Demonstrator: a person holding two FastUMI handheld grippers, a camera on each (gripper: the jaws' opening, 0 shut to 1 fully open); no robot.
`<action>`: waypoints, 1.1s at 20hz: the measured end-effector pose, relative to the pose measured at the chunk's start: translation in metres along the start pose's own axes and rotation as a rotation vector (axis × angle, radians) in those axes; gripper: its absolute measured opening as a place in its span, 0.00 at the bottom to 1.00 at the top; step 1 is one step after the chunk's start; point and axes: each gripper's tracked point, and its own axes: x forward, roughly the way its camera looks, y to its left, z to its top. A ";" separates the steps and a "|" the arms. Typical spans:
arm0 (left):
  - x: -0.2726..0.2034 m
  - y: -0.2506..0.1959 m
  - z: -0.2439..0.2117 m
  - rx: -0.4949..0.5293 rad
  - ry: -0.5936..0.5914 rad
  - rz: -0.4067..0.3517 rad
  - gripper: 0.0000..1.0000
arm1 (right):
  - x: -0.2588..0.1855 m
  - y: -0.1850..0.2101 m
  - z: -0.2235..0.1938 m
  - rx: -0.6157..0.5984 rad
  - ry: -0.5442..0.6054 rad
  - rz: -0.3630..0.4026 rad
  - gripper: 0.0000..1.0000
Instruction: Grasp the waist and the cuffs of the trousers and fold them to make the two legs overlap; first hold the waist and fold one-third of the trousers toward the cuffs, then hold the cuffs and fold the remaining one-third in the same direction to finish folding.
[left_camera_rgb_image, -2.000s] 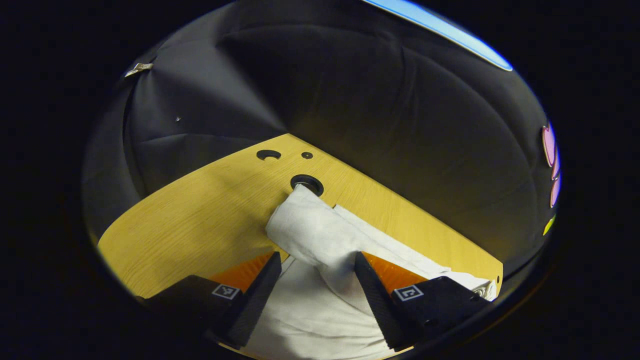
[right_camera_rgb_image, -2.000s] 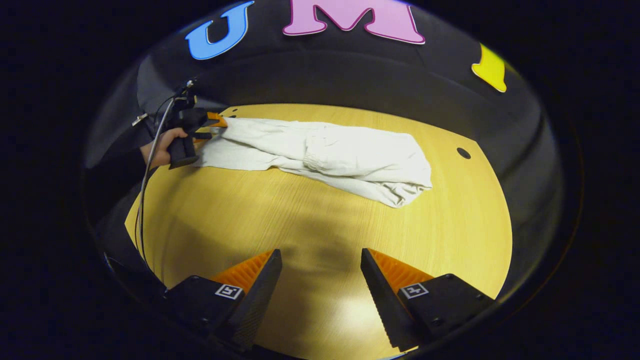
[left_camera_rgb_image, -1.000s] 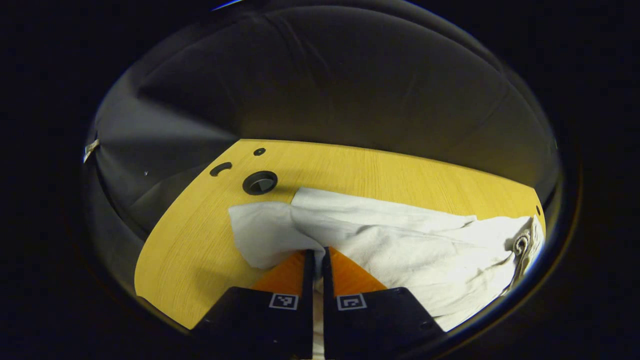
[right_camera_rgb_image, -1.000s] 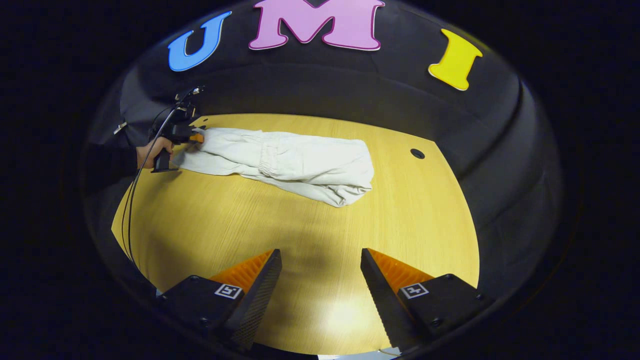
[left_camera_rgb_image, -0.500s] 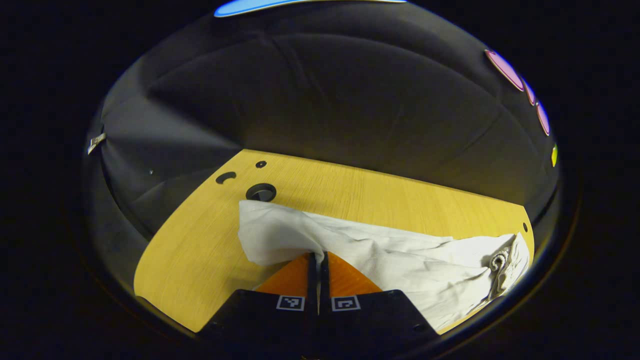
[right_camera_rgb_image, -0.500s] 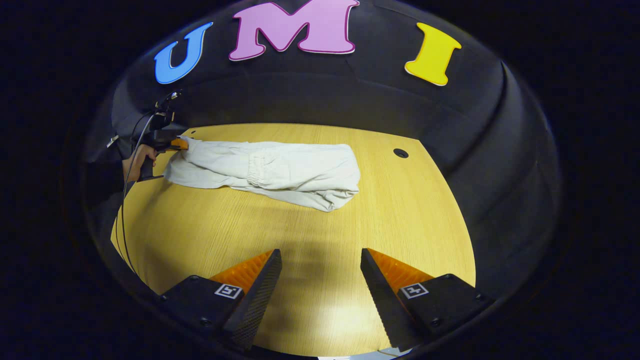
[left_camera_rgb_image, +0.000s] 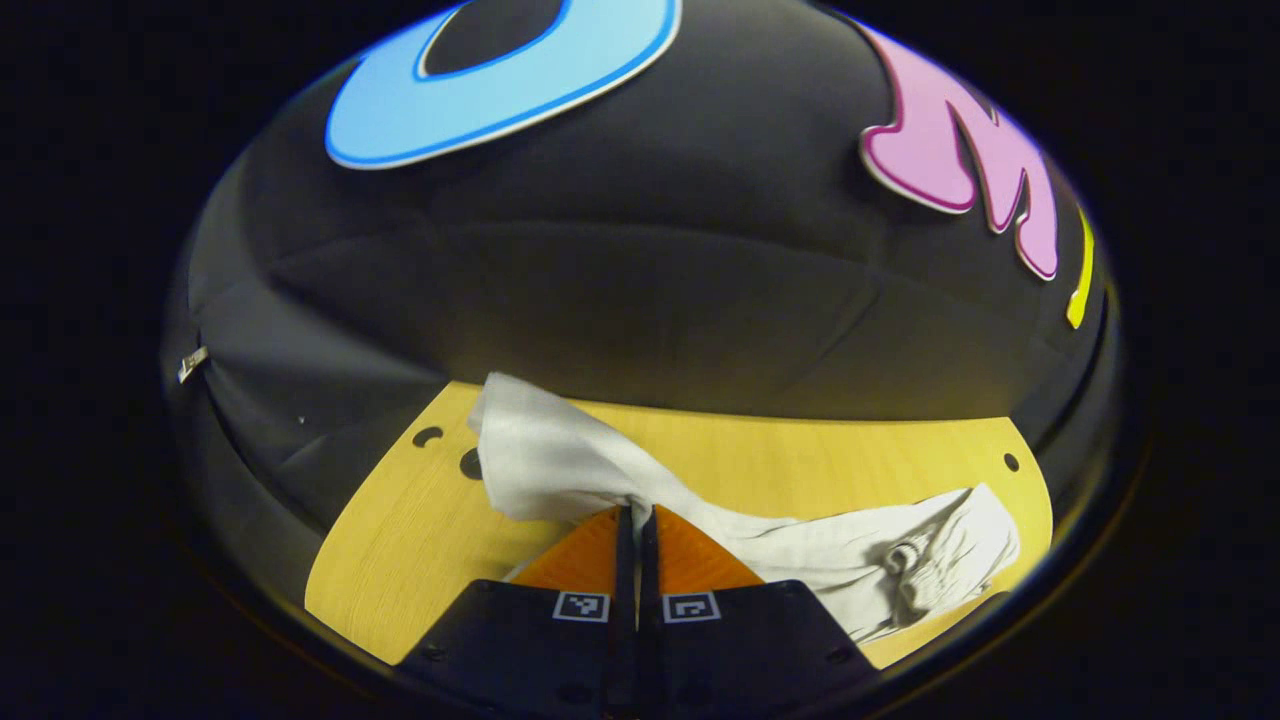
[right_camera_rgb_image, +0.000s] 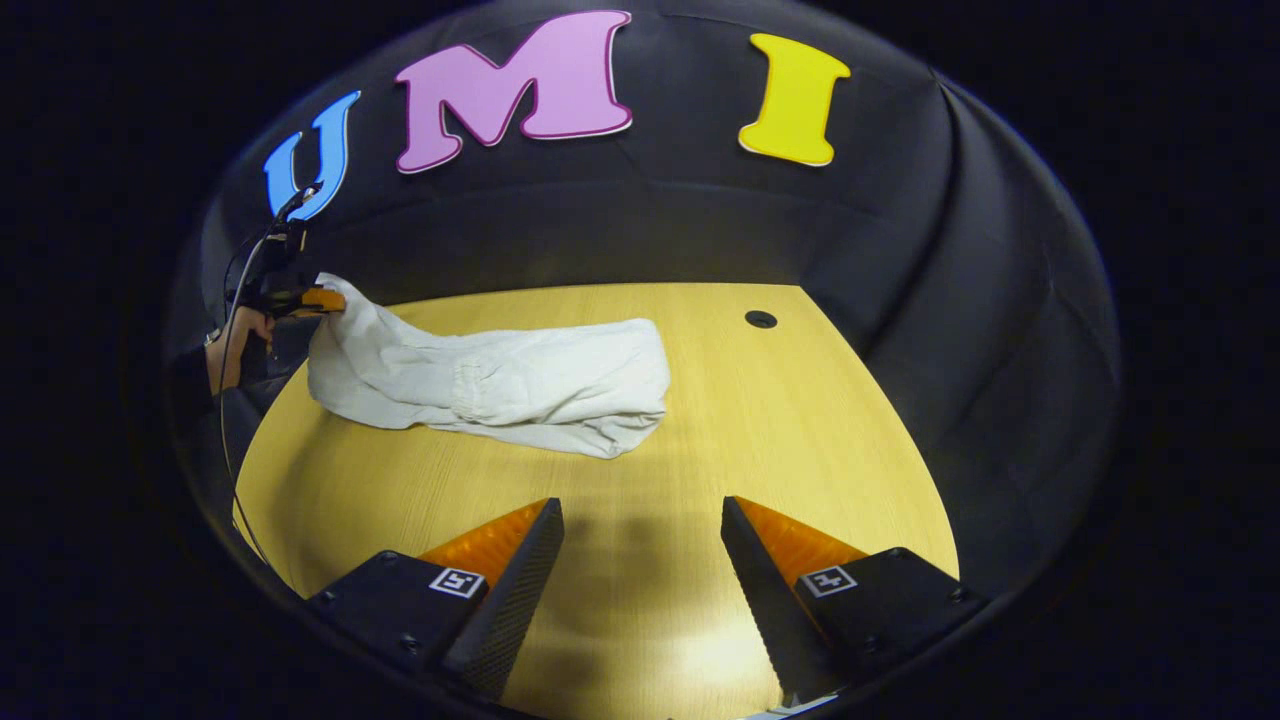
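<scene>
Pale cream trousers (right_camera_rgb_image: 500, 385) lie partly folded across the far side of the wooden table (right_camera_rgb_image: 640, 560), the waist folded over onto the legs. My left gripper (left_camera_rgb_image: 636, 512) is shut on the cuff end of the trousers (left_camera_rgb_image: 560, 460) and holds it raised off the table. In the right gripper view that same left gripper (right_camera_rgb_image: 305, 298) is far left, held by a hand (right_camera_rgb_image: 240, 335), with the cloth draping down from it. My right gripper (right_camera_rgb_image: 640, 520) hovers open over bare tabletop, well short of the trousers.
Round holes are cut in the tabletop: one at the far right (right_camera_rgb_image: 760, 319) and two by the lifted cuffs (left_camera_rgb_image: 428, 437). A cable (right_camera_rgb_image: 235, 300) hangs from the left gripper. Black cloth walls close in behind the table.
My left gripper shut on the cuffs and has lifted them up off the table. The right gripper stayed open and its view drifted slightly.
</scene>
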 end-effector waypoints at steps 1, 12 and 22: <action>-0.005 -0.013 0.007 0.008 -0.007 -0.008 0.05 | 0.000 -0.005 0.001 0.009 -0.007 -0.002 0.98; -0.039 -0.197 0.070 0.232 -0.087 -0.122 0.05 | 0.001 -0.041 0.020 0.103 -0.126 -0.003 0.99; -0.043 -0.371 0.015 0.348 -0.045 -0.341 0.05 | -0.016 -0.057 -0.007 0.126 -0.130 -0.054 0.99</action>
